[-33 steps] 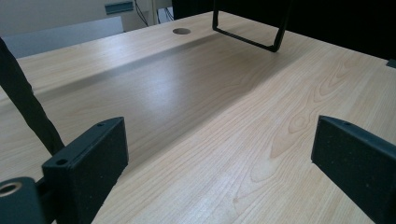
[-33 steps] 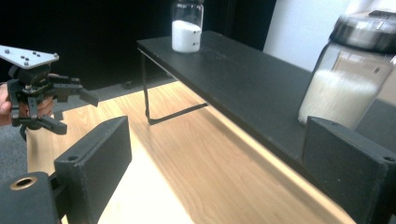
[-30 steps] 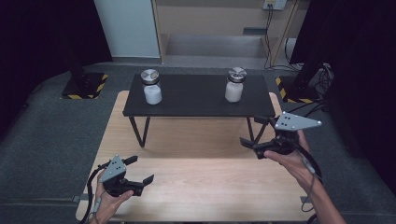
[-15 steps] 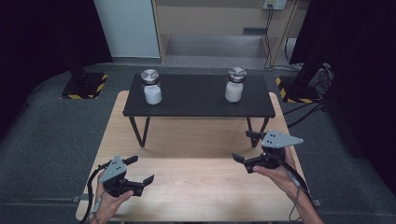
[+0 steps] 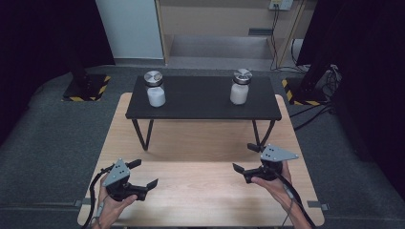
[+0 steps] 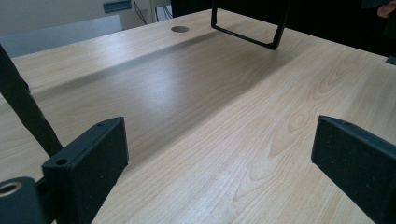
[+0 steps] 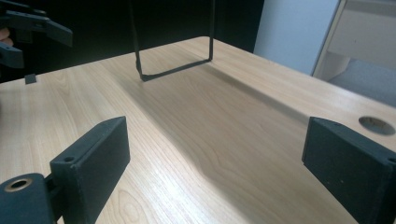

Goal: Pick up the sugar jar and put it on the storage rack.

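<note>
Two tongs (image 5: 143, 172) (image 5: 242, 158), two jars (image 5: 155, 88) (image 5: 240, 86)

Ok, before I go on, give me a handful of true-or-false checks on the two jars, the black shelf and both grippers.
1. Both jars stand on the black shelf. True: left jar, right jar.
2. The right gripper holds a jar. False: its jaws are open with nothing between them.
3. The left gripper is open. True.
4. The jars lie on their sides. False: both stand upright.
5. The jars touch each other. False: they stand apart, toward opposite ends.
</note>
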